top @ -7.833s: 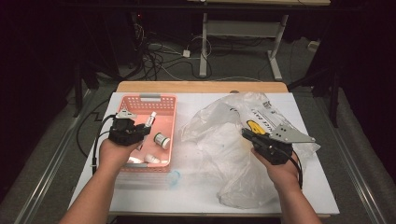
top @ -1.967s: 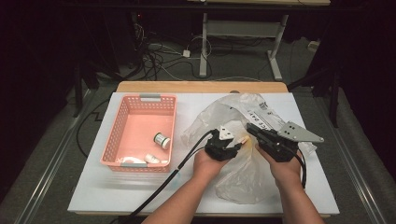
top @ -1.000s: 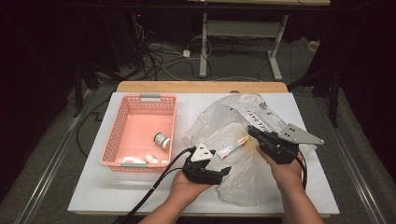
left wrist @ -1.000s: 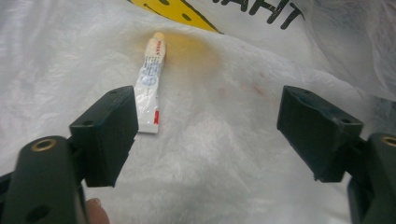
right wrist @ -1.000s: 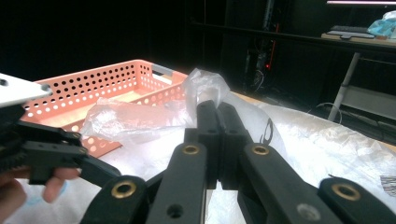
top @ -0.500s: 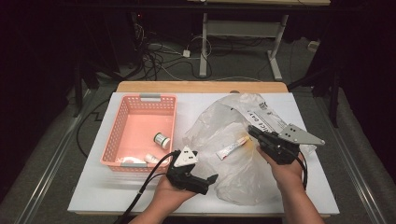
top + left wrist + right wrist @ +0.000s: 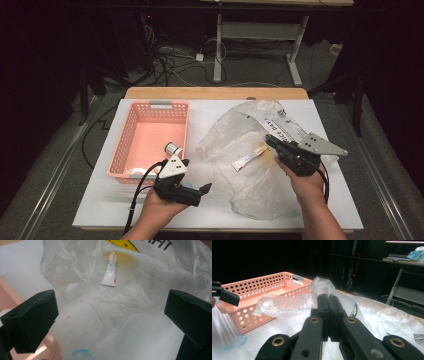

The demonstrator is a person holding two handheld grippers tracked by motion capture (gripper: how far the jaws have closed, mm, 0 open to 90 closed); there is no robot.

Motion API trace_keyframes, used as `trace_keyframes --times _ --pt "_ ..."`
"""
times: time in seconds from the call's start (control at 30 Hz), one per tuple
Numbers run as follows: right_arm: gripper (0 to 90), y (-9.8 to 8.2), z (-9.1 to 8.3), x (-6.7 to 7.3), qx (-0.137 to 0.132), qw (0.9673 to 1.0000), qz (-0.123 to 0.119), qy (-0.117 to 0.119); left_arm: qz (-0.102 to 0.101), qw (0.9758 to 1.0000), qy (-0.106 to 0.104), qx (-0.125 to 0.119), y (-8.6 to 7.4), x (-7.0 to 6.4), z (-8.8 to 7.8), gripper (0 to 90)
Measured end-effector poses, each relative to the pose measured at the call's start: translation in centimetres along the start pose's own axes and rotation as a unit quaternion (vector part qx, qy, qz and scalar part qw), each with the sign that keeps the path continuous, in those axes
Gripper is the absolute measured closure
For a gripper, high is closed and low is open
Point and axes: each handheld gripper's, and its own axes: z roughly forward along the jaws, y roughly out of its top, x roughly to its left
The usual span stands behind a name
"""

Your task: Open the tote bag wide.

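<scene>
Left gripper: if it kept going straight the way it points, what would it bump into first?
Probably the plastic bag: the open left gripper points at its crumpled film. The small tube inside the bag lies farther along that line, though depth is hard to judge.

- High view – above the near table (image 7: 100, 210) edge, looking forward and down.
- Gripper views – low, close; both share the plastic bag (image 7: 250, 190) (image 7: 140, 290) (image 7: 287, 305).

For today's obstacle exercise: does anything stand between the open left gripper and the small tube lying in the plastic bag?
Yes. The bag's clear film lies over the tube. The left gripper faces it with open, empty jaws, so it would meet plastic first.
</scene>
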Motion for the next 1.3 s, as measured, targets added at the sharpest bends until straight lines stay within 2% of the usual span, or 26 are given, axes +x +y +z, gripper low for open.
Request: trace_keyframes --times 0.2,0.37,0.67,0.83,1.3 --pt "90.0 0.0 0.0 -0.1 -0.001 1.0000 0.002 0.001 -0.015 0.9995 0.026 -0.004 -0.8 1.8 -1.1 0.0" --pt "90.0 0.0 -0.1 -0.1 -0.002 1.0000 0.000 0.000 -0.034 0.9987 0.037 -0.007 -1.4 3.6 -2.0 0.0" --pt "90.0 0.0 -0.2 -0.1 -0.002 1.0000 0.000 -0.001 -0.057 0.9962 0.066 -0.006 -2.2 6.0 -3.5 0.0" --pt "90.0 -0.1 -0.2 -0.2 -0.001 1.0000 0.001 0.000 -0.062 0.9946 0.084 -0.004 -2.6 6.9 -3.9 0.0" --pt "90.0 -0.1 -0.2 -0.3 0.000 1.0000 0.003 0.000 -0.086 0.9912 0.100 -0.010 -3.1 8.6 -5.3 0.0"
